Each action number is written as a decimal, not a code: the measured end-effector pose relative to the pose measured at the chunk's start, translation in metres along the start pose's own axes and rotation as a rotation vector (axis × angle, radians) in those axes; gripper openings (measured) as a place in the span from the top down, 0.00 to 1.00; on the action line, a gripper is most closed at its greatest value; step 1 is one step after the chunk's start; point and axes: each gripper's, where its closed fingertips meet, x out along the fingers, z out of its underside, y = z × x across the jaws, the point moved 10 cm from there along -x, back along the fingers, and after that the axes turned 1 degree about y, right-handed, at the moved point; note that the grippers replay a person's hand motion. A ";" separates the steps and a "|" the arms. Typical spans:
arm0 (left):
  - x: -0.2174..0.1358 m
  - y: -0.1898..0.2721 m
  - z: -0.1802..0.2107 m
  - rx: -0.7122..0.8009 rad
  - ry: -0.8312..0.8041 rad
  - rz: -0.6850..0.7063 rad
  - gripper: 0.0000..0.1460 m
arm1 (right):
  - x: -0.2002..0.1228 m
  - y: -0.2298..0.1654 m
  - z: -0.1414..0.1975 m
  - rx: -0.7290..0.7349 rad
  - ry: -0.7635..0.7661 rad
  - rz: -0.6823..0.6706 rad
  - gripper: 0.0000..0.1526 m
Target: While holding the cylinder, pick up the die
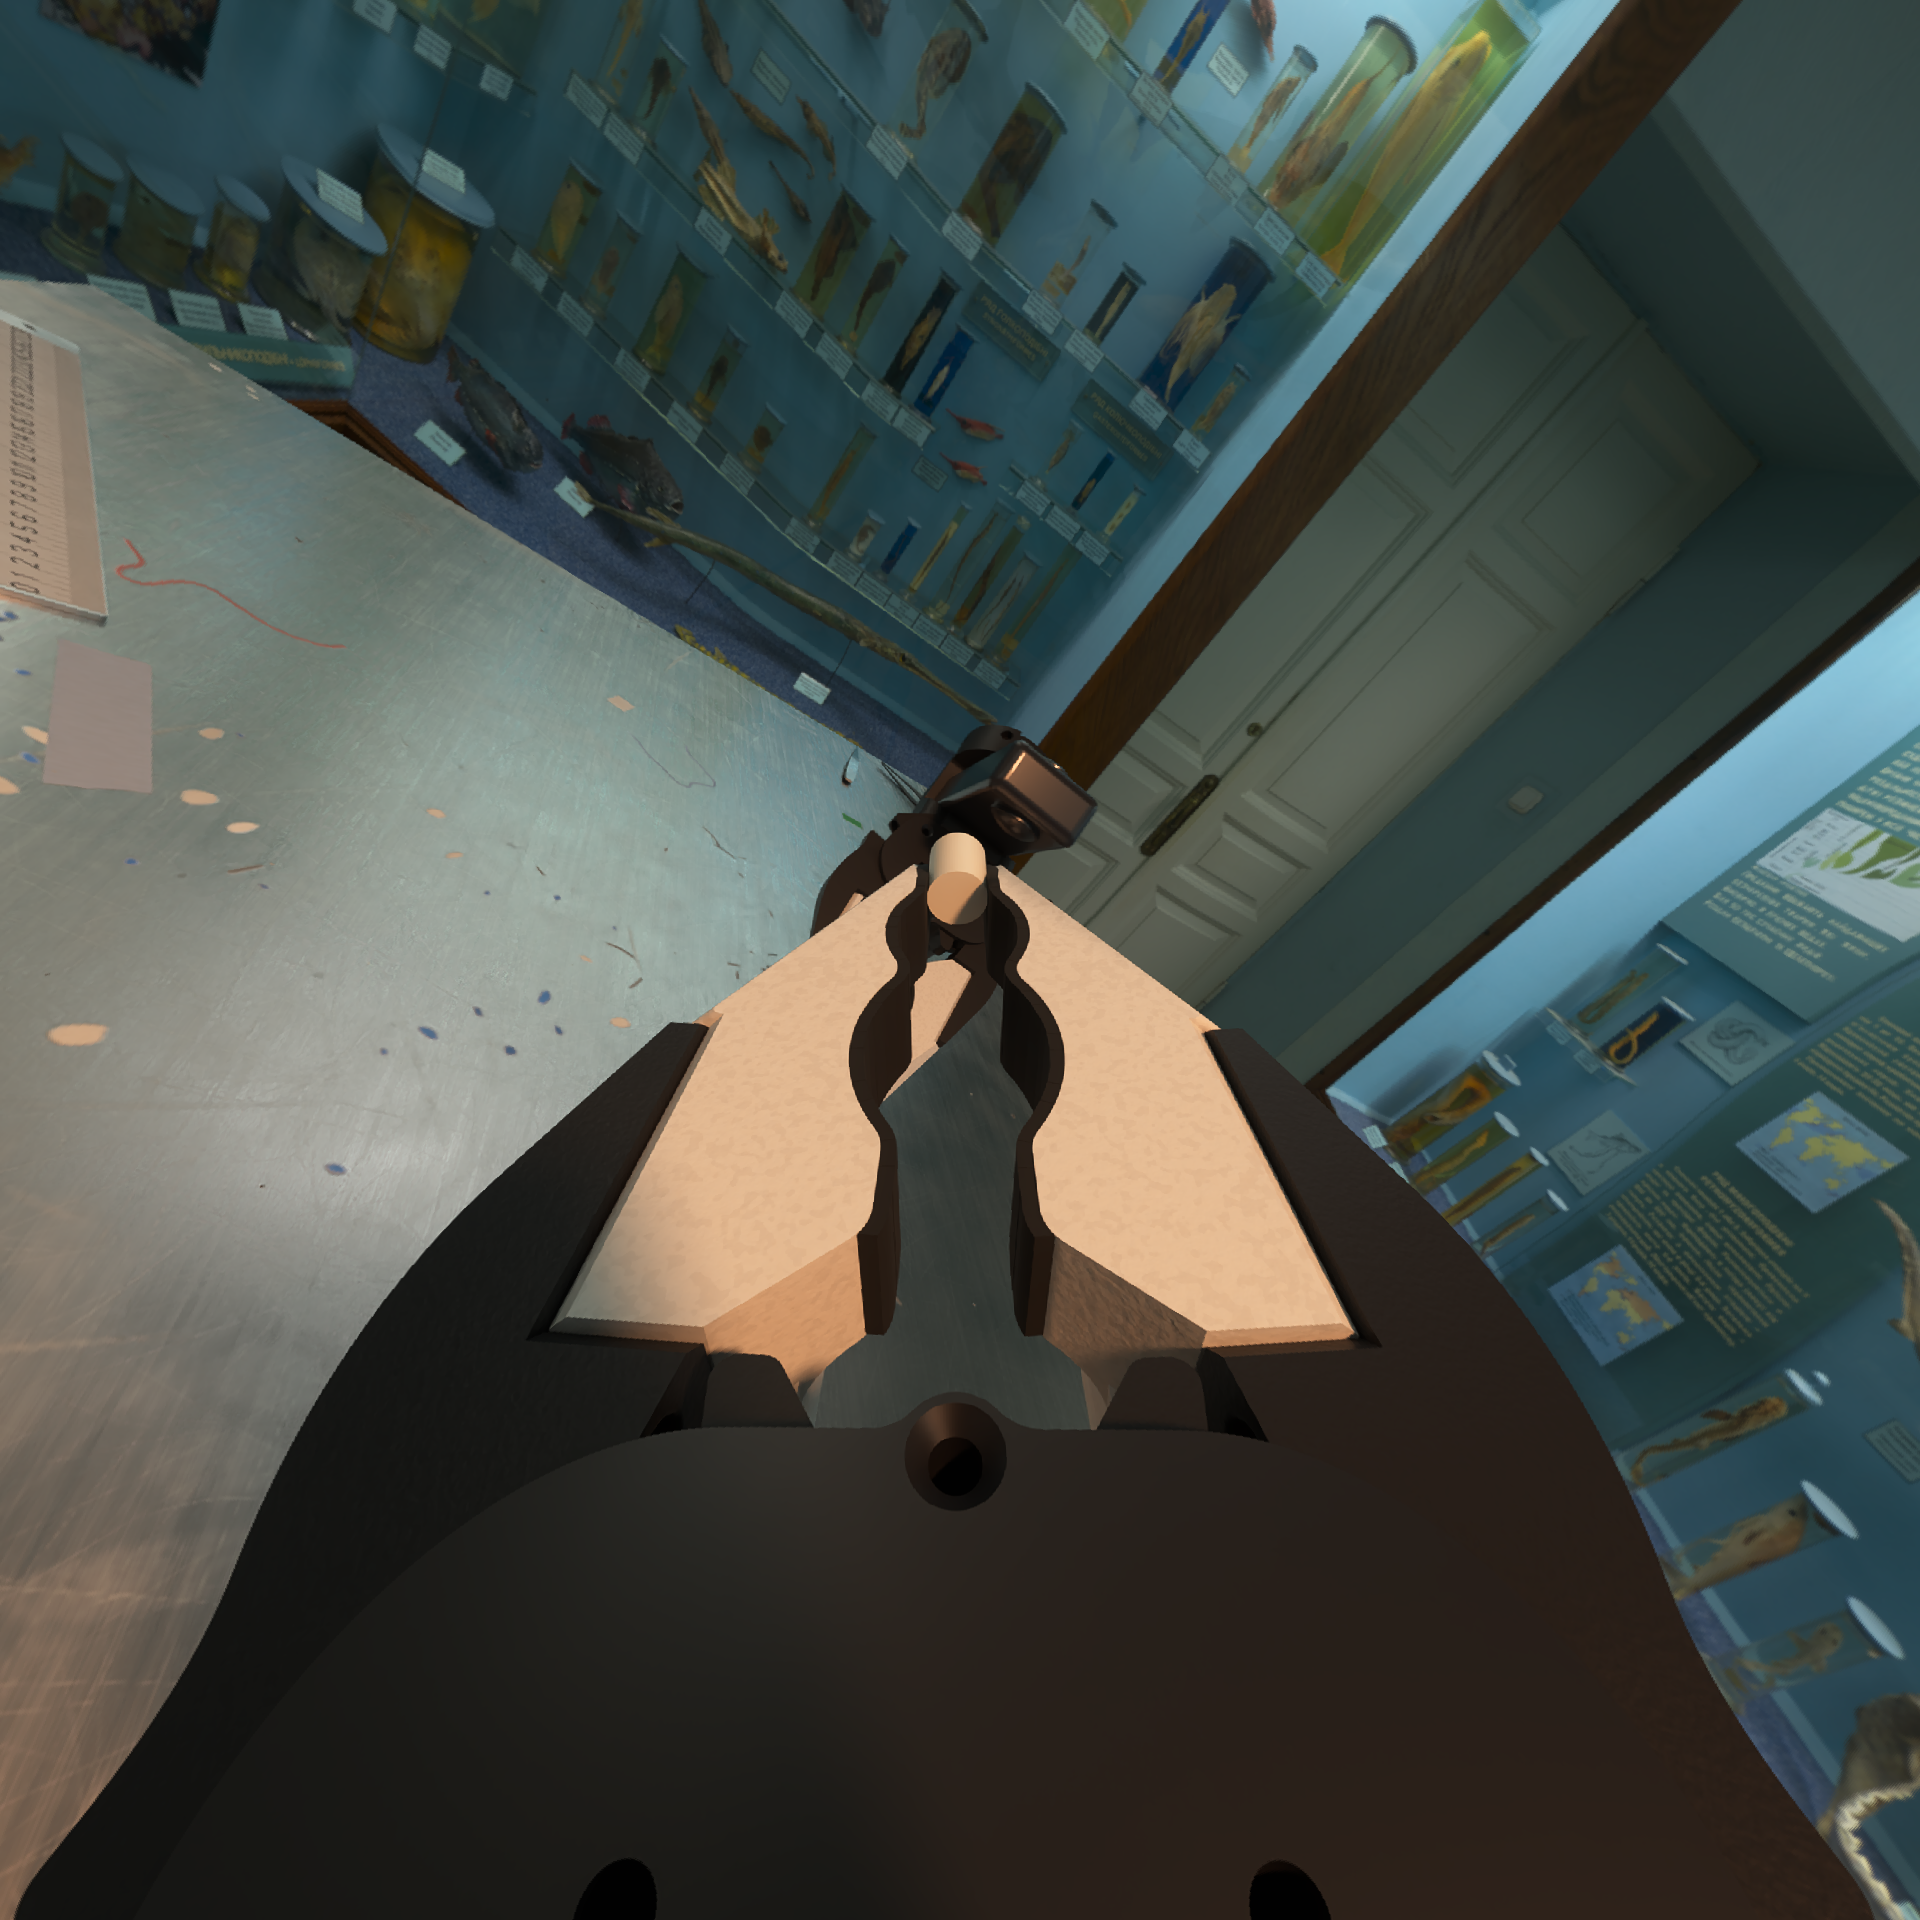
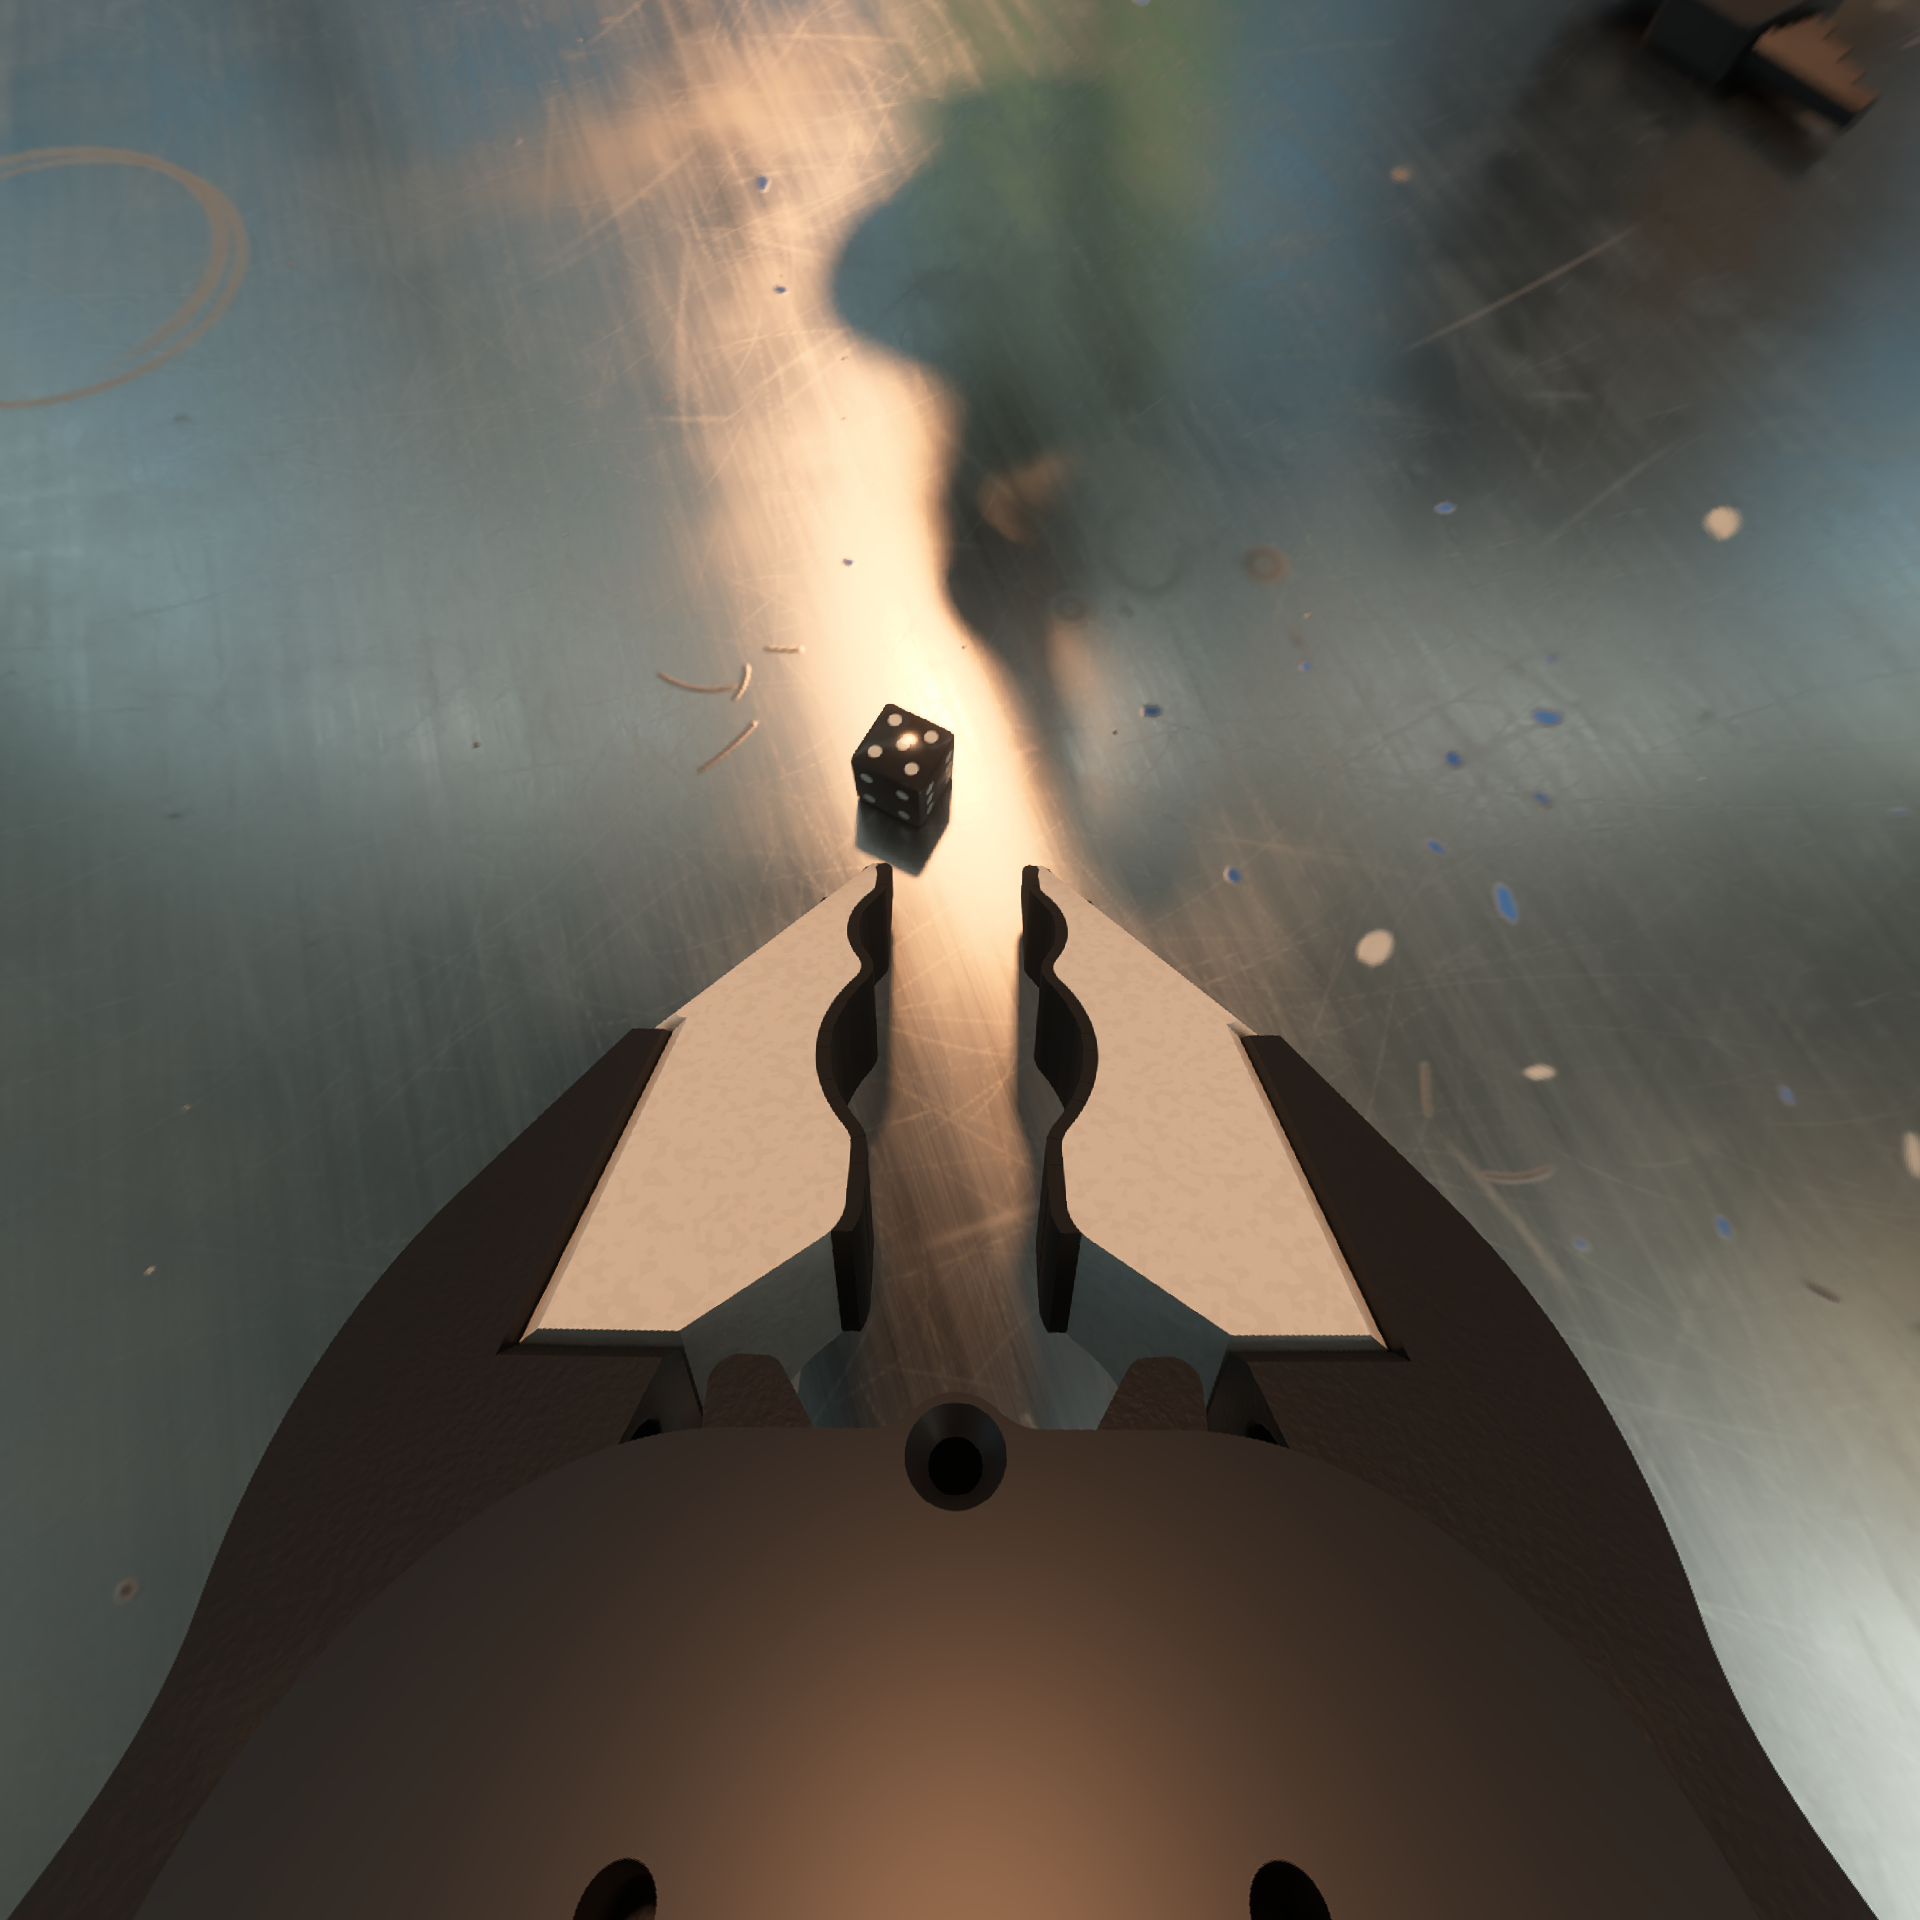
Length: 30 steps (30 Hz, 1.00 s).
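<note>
Ahead, die (image 2: 902, 767) alone on scratched table (image 2: 416, 727); right gripper (image 2: 956, 883) parted, left gripper (image 1: 956, 883) clamps cylinder (image 1: 956, 881).

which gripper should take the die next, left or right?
Right. The right gripper is open and empty, with the black die on the table just beyond its fingertips. The left gripper is shut on the cylinder, so it isn't free.

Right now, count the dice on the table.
1. A single black die with white pips sits on the scratched metal table, just beyond the fingertips of the open right tool, untouched. Others may lie outside these views.
</note>
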 end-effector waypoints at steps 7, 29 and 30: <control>0.001 -0.004 0.002 -0.019 -0.013 -0.003 0.94 | -0.011 -0.013 -0.001 0.050 -0.005 0.245 0.84; 0.003 -0.004 0.004 -0.026 -0.022 0.007 0.94 | 0.010 -0.029 -0.008 0.175 -0.055 0.442 0.84; 0.003 -0.004 0.005 -0.026 -0.023 0.006 0.94 | 0.010 -0.029 -0.008 0.194 -0.053 0.444 0.84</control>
